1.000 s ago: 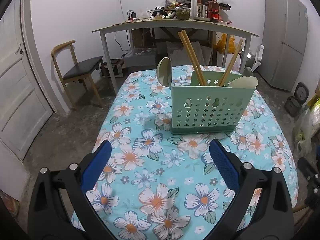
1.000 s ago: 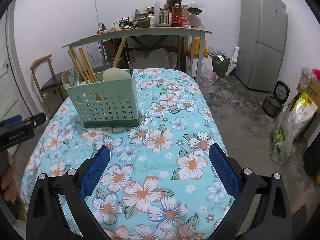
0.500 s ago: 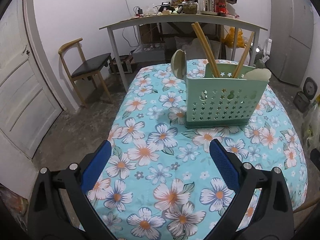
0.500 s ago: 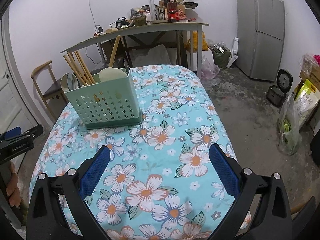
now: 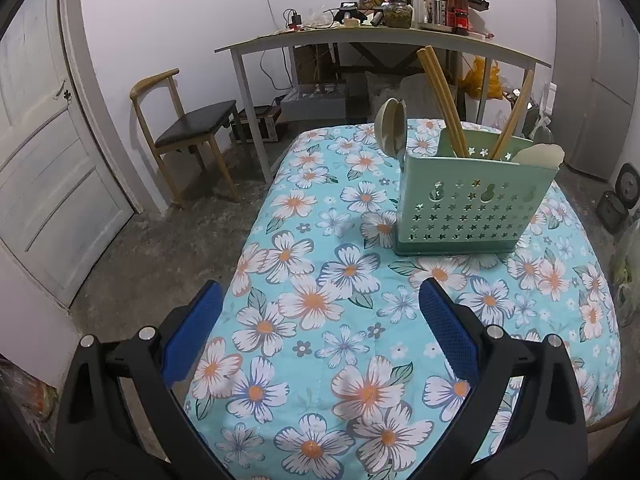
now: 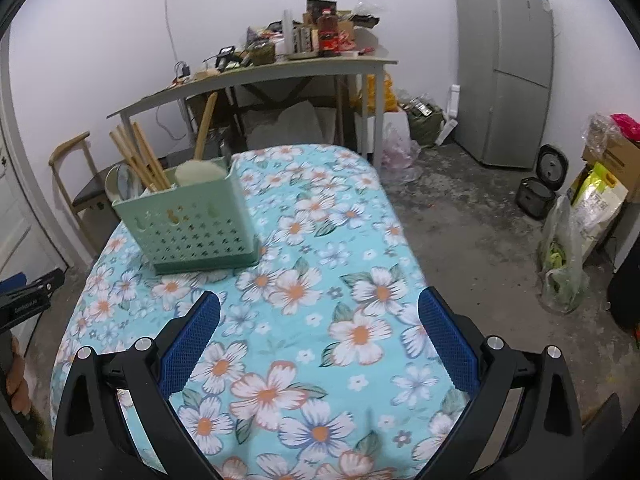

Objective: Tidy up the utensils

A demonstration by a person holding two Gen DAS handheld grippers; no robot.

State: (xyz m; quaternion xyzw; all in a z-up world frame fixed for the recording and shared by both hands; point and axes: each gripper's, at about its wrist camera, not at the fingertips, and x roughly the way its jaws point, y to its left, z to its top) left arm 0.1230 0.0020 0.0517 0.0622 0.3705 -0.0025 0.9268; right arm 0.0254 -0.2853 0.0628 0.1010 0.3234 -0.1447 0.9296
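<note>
With every utensil seemingly standing in the green caddy (image 5: 472, 204), ahead and right of the left gripper (image 5: 320, 320) and ahead-left of the right gripper (image 6: 318, 326), I'd keep both empty grippers wide and clear, not nudging the holder.

This is a room in a home. A fridge (image 6: 505, 64) stands at 2 o'clock, a wooden chair (image 5: 185, 128) at 10 o'clock, and a messy table (image 6: 260, 76) at 12 o'clock.
</note>
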